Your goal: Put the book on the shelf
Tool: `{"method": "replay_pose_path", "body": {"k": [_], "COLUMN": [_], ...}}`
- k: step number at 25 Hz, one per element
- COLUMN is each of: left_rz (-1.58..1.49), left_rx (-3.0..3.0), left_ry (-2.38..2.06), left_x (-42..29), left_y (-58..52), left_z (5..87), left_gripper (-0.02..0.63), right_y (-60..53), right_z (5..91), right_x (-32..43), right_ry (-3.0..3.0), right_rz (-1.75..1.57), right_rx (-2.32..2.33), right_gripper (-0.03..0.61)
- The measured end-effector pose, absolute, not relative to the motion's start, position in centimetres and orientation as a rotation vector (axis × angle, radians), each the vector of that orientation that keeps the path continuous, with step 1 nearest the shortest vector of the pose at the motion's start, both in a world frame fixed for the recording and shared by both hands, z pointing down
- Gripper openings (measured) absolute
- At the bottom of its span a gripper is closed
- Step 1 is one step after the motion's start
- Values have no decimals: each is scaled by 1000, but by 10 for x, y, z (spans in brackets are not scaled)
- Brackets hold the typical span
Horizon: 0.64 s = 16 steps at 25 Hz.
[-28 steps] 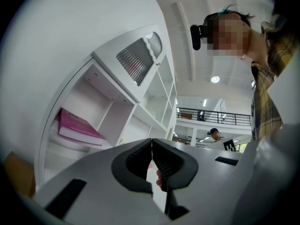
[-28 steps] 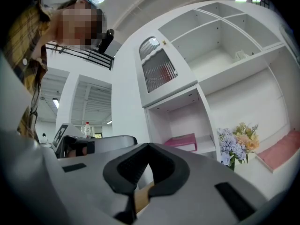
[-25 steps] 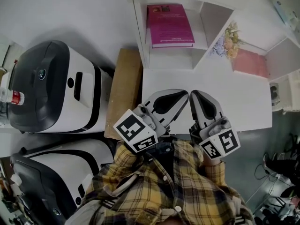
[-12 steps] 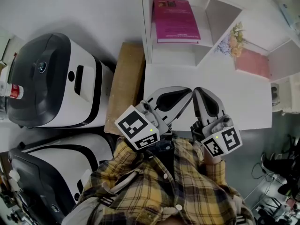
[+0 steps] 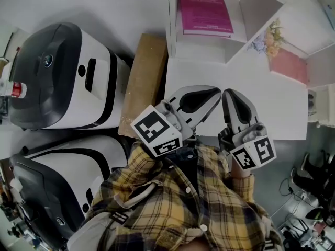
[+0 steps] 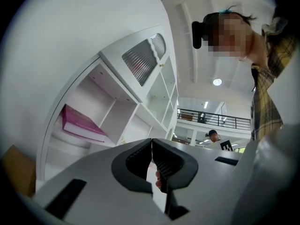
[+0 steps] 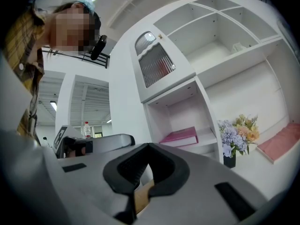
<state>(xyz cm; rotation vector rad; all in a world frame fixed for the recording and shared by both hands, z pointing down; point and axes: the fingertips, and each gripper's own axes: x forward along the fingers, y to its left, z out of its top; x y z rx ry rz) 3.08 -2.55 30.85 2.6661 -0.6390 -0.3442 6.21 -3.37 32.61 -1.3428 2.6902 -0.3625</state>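
Note:
A magenta book [image 5: 204,9] lies flat in the lower left compartment of the white shelf unit [image 5: 172,41]; it also shows in the left gripper view [image 6: 82,125] and the right gripper view [image 7: 180,136]. My left gripper [image 5: 216,92] and right gripper [image 5: 228,93] are held side by side close to my plaid shirt, over the near edge of the white table [image 5: 282,109], well short of the book. Both are shut with nothing between the jaws, as the left gripper [image 6: 151,143] and right gripper [image 7: 149,147] show in their own views.
A small bunch of flowers [image 5: 269,38] and a pink pad [image 5: 288,67] sit in the shelf bays to the right. A brown board [image 5: 146,82] lies left of the table. Two large black-and-white machines [image 5: 63,82] [image 5: 57,187] and a bottle [image 5: 10,90] stand at left.
The head view has shifted, so the shelf and book sit higher and further right. Both grippers stay shut and together, a little higher in the frame.

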Motion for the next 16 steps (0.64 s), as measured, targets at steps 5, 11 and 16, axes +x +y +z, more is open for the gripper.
{"method": "replay_pose_path", "body": {"k": [5, 11, 16], "left_rz": [-343, -312, -295], "left_rx": [2676, 2662, 2652], "left_ry": [-633, -660, -679], "left_x": [31, 30, 29], "left_y": [-26, -31, -31], "left_z": [308, 313, 316], "left_gripper": [23, 23, 23], "right_y": [-31, -32, -33], "right_z": [329, 333, 335], "right_x": [62, 66, 66], "right_ry": [2677, 2671, 2672], "right_rz": [-368, -388, -410], "right_rx": [-1346, -1359, -1340], "right_gripper": [17, 17, 17]}}
